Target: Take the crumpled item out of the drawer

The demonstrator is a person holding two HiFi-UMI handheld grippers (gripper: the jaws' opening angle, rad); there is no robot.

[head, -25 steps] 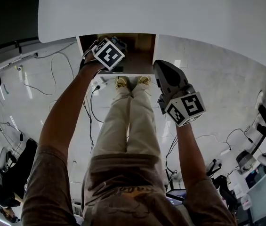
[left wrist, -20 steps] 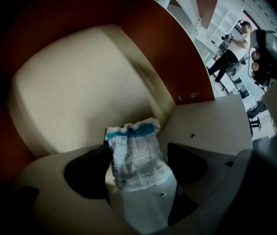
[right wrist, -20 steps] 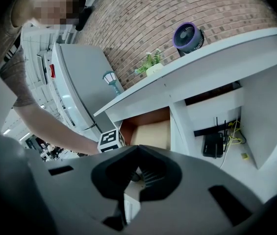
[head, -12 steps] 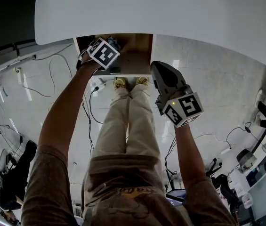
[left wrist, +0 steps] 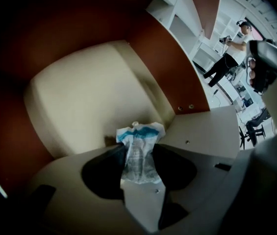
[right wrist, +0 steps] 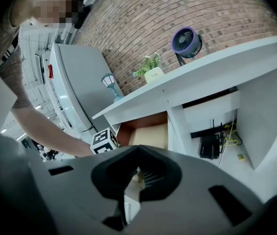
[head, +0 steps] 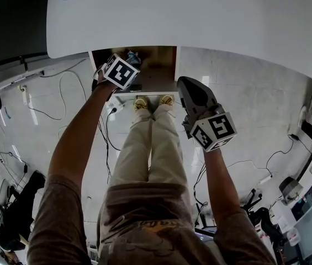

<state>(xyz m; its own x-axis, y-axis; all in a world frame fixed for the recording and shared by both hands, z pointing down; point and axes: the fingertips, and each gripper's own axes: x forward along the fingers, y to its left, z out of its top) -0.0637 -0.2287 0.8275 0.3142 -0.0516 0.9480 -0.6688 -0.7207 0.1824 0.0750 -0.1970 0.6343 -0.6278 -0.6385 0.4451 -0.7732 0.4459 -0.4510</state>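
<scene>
STAGE: grasp in progress, removal not yet done | LEFT: left gripper [left wrist: 139,150] inside drawer [left wrist: 74,102], jaws closing, pinching crumpled item [left wrist: 141,133] at floor's edge by 1 side wall | RIGHT: right gripper [right wrist: 137,154] outside drawer, fingers pressed together, empty | REMAINING: lift item clear.

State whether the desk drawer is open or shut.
Open: the drawer sticks out from under the desk, its inside showing.
</scene>
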